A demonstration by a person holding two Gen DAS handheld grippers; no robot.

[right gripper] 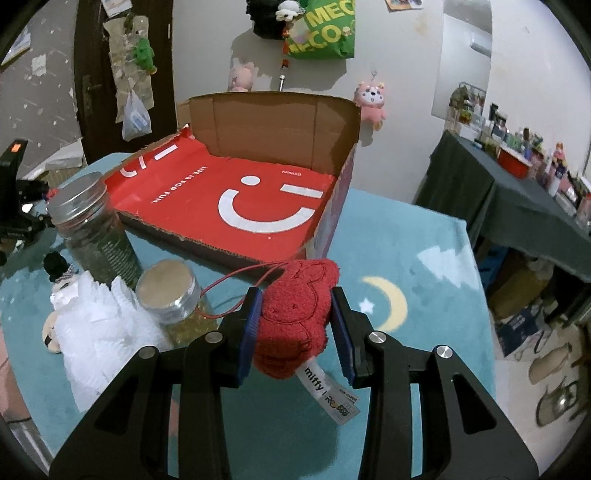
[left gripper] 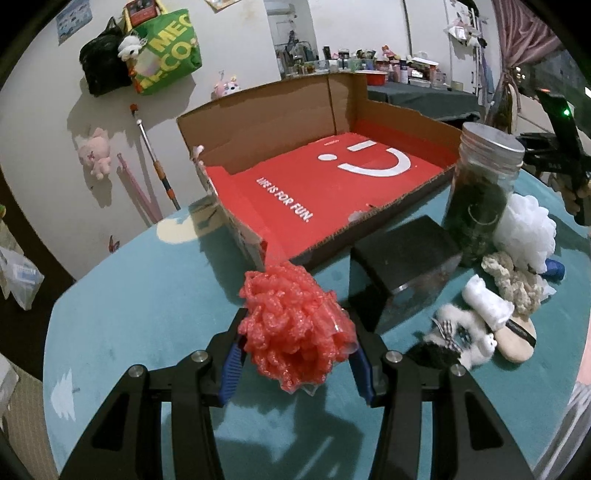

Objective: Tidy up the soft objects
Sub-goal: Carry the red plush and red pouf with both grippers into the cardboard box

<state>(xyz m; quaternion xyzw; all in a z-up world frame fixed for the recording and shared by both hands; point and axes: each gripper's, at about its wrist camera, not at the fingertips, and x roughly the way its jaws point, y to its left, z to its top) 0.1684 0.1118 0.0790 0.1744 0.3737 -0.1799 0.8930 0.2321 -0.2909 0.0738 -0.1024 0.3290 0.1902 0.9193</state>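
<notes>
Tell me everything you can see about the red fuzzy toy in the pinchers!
The red plush toy is soft, fuzzy fabric with a figure stitched into it in thin lines. A thin red string loops from its top, and a white tag reading "miffy" hangs below. The right gripper has its jaws shut on both sides of it, holding it above the blue tablecloth, just in front of the cardboard box. Nothing else appears to touch it.

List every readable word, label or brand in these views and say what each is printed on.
"LIFE IS FOR FUN." – red liner of the open cardboard box
"MINISO" – same liner, far end
"miffy" – white tag on the red plush toy in the right gripper
"MEC… ECO" – green hanging bag, partly cut off
Dark jar's label: too blurred.
</notes>
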